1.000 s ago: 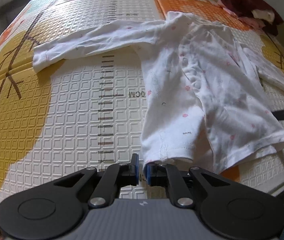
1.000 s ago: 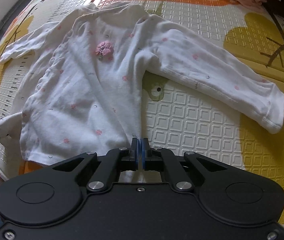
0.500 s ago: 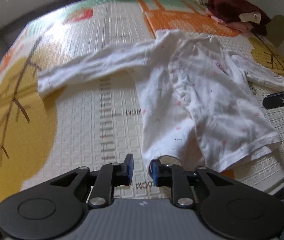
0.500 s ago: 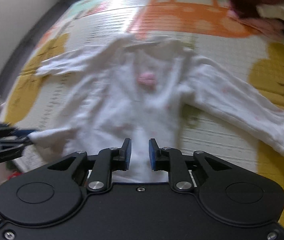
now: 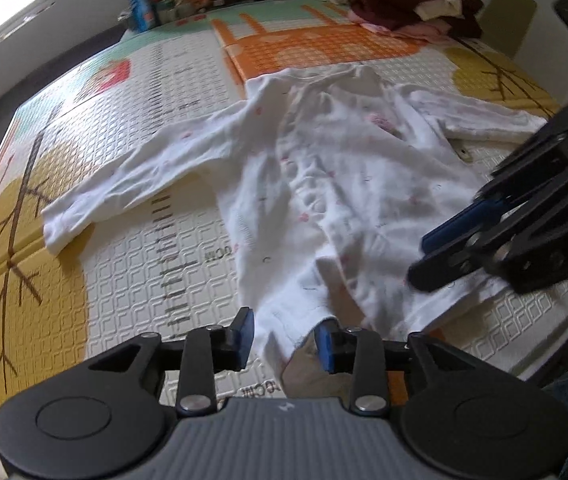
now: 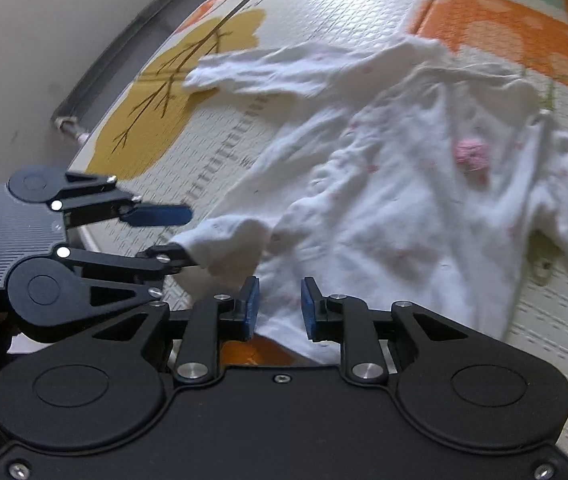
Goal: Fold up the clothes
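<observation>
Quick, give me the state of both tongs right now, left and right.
Left tongs: open, just been opening; hem of the white baby top lies between the pads, unclamped.
Right tongs: open, just been opening; hem between pads, released.

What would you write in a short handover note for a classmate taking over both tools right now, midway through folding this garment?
Left tool: open, just released; the hem corner lies between its pads, ungripped.
Right tool: open, just released, over the hem's other end.
White baby top: spread face up on the play mat, both sleeves out sideways, pink flower on the chest. Other clothes are piled at the mat's far corner.
Done: the top is laid out roughly flat.
Left: every fold. I would probably bring the sleeves in first, then fold the body.
</observation>
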`<state>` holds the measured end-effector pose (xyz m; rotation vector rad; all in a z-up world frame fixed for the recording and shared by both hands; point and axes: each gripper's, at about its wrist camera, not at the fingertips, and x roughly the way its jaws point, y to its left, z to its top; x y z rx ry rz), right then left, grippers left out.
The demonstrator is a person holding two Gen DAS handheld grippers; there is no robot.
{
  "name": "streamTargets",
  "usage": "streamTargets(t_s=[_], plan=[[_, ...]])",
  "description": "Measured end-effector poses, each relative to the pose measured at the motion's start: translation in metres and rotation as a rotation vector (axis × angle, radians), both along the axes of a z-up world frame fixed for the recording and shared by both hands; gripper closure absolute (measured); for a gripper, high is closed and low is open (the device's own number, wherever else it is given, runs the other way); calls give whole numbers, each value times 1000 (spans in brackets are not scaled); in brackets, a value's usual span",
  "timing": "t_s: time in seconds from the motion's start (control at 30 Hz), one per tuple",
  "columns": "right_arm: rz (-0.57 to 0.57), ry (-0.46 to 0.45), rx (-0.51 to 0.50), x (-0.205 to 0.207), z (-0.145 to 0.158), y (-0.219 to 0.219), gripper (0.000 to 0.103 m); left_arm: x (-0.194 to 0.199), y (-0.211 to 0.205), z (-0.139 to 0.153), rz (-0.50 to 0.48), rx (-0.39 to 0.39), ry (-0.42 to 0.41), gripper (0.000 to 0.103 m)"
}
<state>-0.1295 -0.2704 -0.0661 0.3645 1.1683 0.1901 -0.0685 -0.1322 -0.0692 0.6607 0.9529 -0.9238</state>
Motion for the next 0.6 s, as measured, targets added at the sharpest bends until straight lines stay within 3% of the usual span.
streamTargets(t_s=[0.1, 0.17, 0.23, 0.5, 0.6], plan=[[32, 17, 2, 3, -8, 8, 82, 2, 0, -2, 0, -17, 30, 69], [39, 29, 0, 5, -14, 12, 82, 11, 3, -3, 33, -53, 102, 75], [42, 35, 5, 6, -18, 14, 82, 24, 8, -4, 92, -96, 186, 90], [100, 29, -4, 17, -24, 29, 81, 52, 24, -8, 235, -171, 344, 94], [134, 36, -31, 19, -28, 39, 76, 57, 27, -11, 269, -183, 385, 94]])
